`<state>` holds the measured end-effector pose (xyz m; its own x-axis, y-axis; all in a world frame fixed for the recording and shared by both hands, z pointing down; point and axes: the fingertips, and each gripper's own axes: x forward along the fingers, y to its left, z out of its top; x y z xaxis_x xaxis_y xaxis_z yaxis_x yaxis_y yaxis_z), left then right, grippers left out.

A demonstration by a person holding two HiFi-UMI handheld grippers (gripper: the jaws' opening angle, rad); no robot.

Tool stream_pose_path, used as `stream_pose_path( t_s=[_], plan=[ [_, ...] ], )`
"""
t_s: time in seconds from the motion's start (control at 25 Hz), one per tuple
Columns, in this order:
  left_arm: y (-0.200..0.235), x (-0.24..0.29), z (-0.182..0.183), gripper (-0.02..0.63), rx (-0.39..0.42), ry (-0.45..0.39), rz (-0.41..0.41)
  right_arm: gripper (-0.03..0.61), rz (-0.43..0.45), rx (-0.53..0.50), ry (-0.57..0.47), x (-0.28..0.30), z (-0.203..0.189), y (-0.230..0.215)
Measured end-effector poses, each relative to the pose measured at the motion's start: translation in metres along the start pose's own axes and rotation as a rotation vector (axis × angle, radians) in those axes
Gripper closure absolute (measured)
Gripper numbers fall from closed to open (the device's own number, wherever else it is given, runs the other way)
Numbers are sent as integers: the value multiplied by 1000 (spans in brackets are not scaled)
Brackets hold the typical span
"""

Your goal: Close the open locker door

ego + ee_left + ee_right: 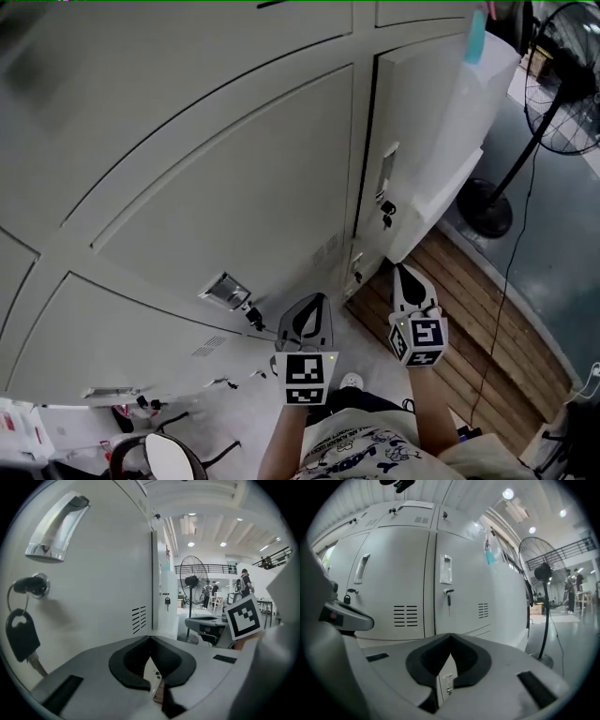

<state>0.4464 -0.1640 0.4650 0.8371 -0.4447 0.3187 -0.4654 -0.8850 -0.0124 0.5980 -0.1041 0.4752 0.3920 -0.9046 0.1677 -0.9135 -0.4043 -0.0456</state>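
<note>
The door [427, 122] is the last one on the right of the grey lockers [216, 187], a plain pale panel. On its left edge sit a recessed handle [387, 173] and, under it, a key [386, 216] in the lock. A thin dark gap runs down that handle edge, between the door and its neighbour; how far the door stands out I cannot tell. A blue tag [475, 37] hangs at its top right corner, and in my right gripper view a small block of vents [483, 610] shows low on the panel. I hold both grippers up in front of me, noses pointed at the lockers and marker cubes toward my chest. My right gripper [406, 279] is below the door's lower left corner, over the planks [469, 328], and is not touching the door. Its jaws are pressed fully together with nothing between them. My left gripper [314, 305] is just beside it, facing the next locker to the left. Its jaws also meet at the tips and hold nothing. A fan [562, 84] stands off to the right.
</note>
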Motion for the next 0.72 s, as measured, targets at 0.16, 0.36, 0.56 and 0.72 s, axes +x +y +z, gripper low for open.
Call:
stream_pose_path(
  t_s=[0.16,0.36,0.56,0.72],
  plan=[
    [-14,-1,13,609,25,-28,-83,586,-97,-1,-27,-35,13,-11],
    [-23,-3,28,609,45,-63,-154,586,-203,8,-46,-70,23,-18],
    [-32,-4,38,609,57,-93,-219,586,-293,17,-76,-102,34,-20],
    [-41,-5,42,609,61,-99,-258,586,-337,13,-95,-120,40,-20]
  ],
)
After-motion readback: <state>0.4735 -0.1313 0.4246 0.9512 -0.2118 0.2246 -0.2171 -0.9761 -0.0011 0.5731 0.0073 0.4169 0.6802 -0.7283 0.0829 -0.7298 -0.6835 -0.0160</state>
